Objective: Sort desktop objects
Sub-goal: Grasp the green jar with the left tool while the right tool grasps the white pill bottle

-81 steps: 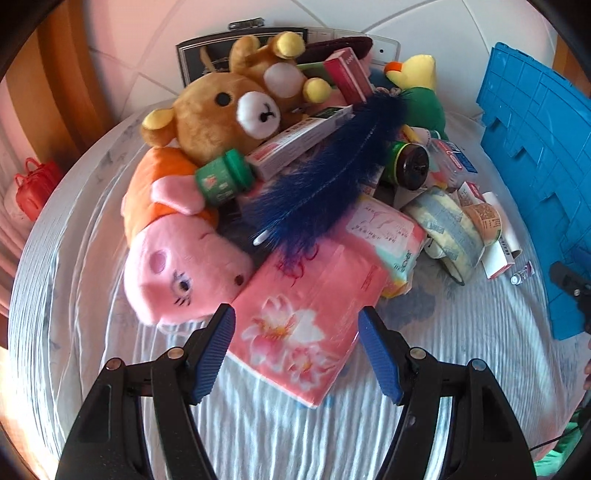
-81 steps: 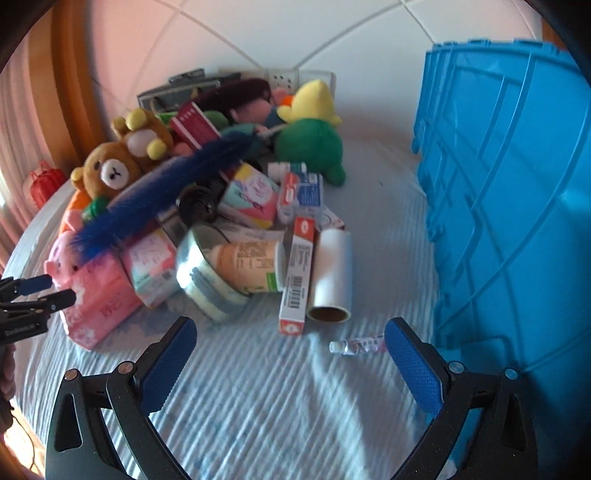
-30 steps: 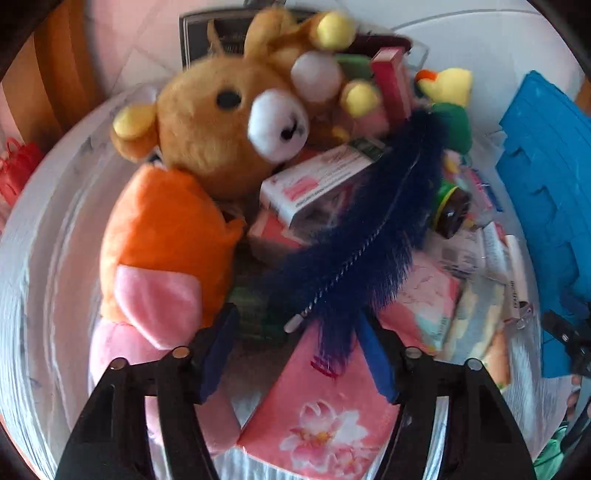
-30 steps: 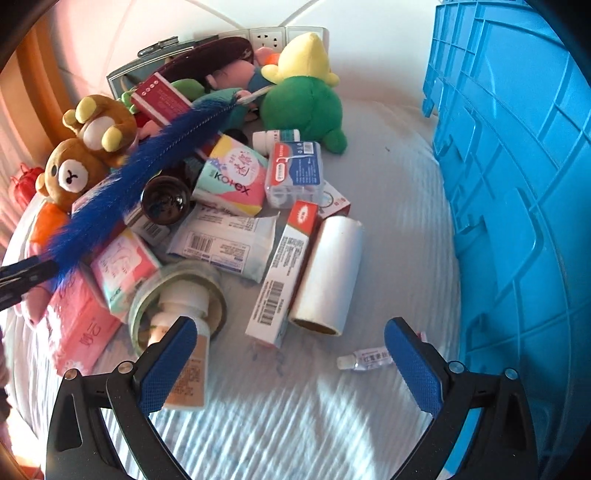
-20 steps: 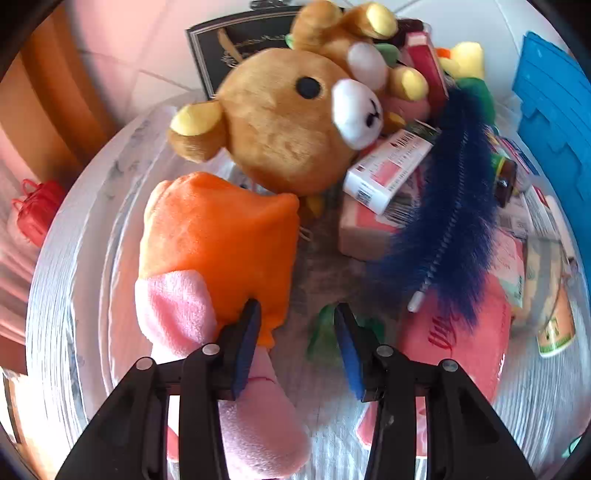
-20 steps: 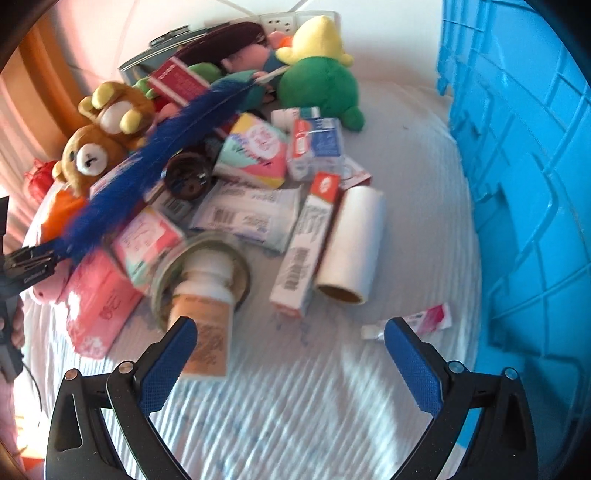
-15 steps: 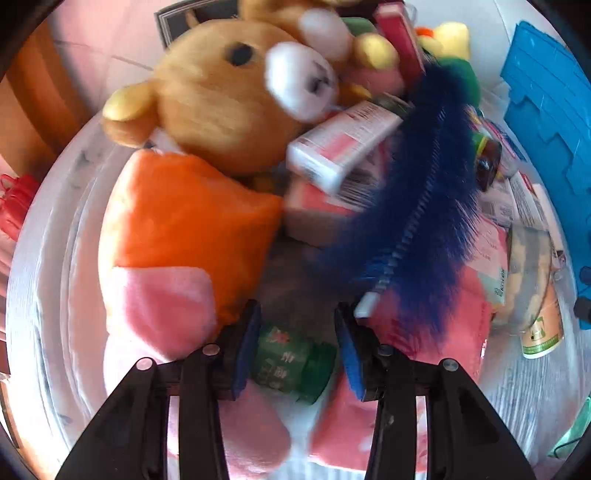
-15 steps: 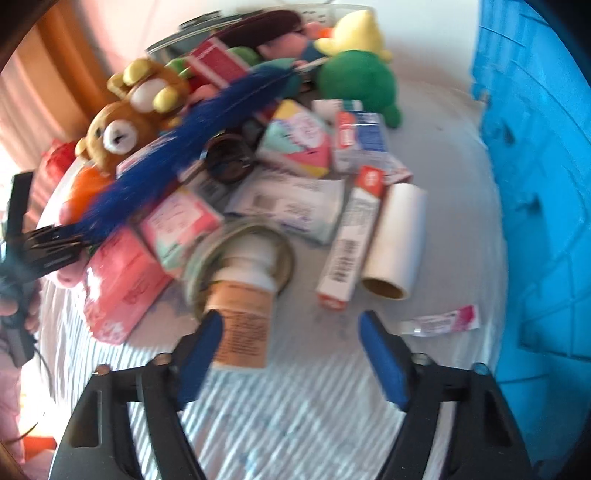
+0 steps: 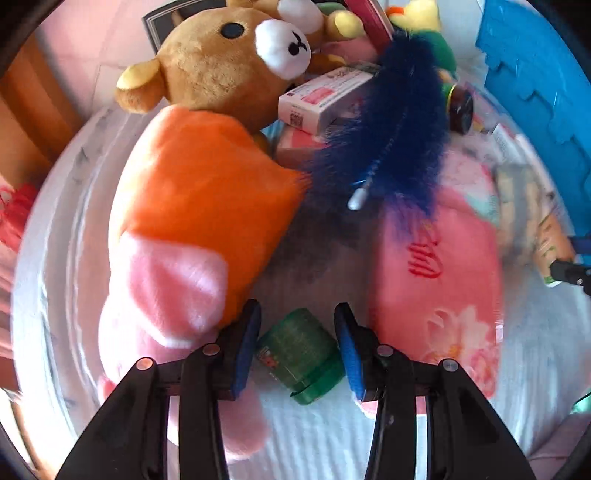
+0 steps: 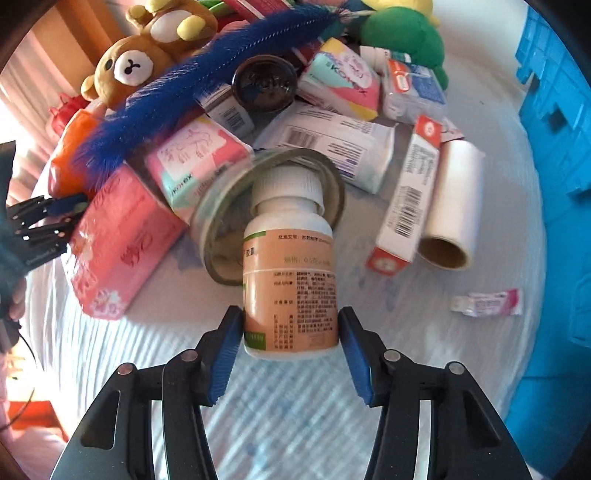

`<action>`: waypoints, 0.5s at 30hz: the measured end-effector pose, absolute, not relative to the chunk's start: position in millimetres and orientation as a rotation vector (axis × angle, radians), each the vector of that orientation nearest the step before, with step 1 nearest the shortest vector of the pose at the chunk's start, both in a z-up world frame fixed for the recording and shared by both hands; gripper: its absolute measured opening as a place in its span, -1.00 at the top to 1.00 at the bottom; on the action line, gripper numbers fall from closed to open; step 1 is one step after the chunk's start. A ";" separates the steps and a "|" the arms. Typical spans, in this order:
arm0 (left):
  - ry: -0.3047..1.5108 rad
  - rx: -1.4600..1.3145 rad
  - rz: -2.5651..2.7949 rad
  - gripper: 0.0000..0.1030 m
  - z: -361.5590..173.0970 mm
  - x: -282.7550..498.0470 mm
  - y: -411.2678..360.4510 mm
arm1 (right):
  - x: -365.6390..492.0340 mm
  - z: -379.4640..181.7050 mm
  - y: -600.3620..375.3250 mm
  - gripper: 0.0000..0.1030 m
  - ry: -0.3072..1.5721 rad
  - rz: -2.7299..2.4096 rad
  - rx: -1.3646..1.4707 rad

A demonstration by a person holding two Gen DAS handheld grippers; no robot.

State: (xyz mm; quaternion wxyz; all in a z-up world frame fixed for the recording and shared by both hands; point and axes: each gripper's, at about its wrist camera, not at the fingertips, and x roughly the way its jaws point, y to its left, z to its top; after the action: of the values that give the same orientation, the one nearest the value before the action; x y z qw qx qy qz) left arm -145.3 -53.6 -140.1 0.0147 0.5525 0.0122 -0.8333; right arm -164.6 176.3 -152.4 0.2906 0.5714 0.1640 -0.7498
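Note:
My left gripper (image 9: pixel 297 349) is shut on a small green bottle (image 9: pixel 301 354), held just above the white cloth between the pink-and-orange pig plush (image 9: pixel 184 229) and a pink tissue pack (image 9: pixel 436 288). My right gripper (image 10: pixel 291 350) is shut on a white-capped pill bottle (image 10: pixel 291 280) with a tan label; its cap end points into a tape roll (image 10: pixel 236 214). A brown bear plush (image 9: pixel 229 55) and a blue feather (image 9: pixel 395 140) lie on the pile behind.
A blue crate (image 10: pixel 561 184) stands along the right. Boxes, tissue packs, a white paper roll (image 10: pixel 454 210), a long red-and-white box (image 10: pixel 410 195) and a small pink tube (image 10: pixel 487 302) lie on the cloth. A green-and-yellow plush (image 10: pixel 406 33) sits at the back.
My left gripper closed on the green bottle and drew it back out of the pile. My right gripper moved left onto the pill bottle and closed on it.

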 end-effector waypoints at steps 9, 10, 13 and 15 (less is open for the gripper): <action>0.152 1.711 -2.607 0.03 -134.7 -113.0 -52.5 | -147.3 -134.6 216.8 -0.01 0.461 -2.018 1.503; 0.151 1.704 -2.608 0.01 -135.7 -109.5 -51.1 | -147.1 -139.5 222.9 -0.01 0.463 -2.002 1.528; 0.144 1.676 -2.611 0.01 -139.0 -96.8 -54.0 | -138.3 -157.2 234.9 -0.02 0.492 -1.981 1.590; 0.119 1.675 -2.605 0.00 -139.6 -92.1 -48.4 | -135.2 -158.7 242.3 -0.05 0.463 -1.982 1.601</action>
State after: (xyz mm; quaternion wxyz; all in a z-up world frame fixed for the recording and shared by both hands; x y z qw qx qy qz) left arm -92.1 -48.4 -139.6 0.0212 0.5404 0.0384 -0.8403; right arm -135.2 242.3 -158.7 0.2725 0.5948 0.1719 -0.7364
